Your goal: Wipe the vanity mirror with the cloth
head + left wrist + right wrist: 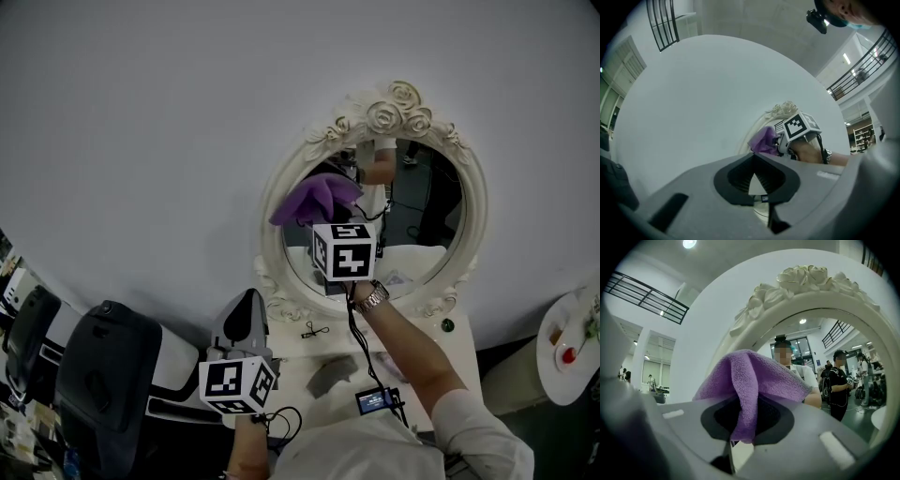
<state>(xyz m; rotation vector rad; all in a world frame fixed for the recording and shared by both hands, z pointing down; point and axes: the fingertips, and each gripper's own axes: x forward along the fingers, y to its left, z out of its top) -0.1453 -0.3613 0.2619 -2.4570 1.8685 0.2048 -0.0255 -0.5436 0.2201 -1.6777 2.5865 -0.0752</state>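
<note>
The oval vanity mirror (474, 183) has an ornate white frame with roses on top and stands on a white table against the wall. My right gripper (330, 210) is shut on a purple cloth (314, 199) and holds it against the glass at the mirror's upper left. In the right gripper view the cloth (750, 380) bunches out of the jaws of the right gripper (745, 423), with the mirror frame (806, 291) close ahead. My left gripper (247, 306) hangs low at the table's left, shut and holding nothing. The left gripper (754, 180) looks up at the cloth (764, 140) and the mirror's crest (783, 109).
On the white table (412, 349) lie an eyelash curler (313, 330), a grey object (330, 375), a small screen device (378, 400) and a green knob (447, 325). A black chair (103, 366) is at the lower left. A round white side table (567, 349) is at the right.
</note>
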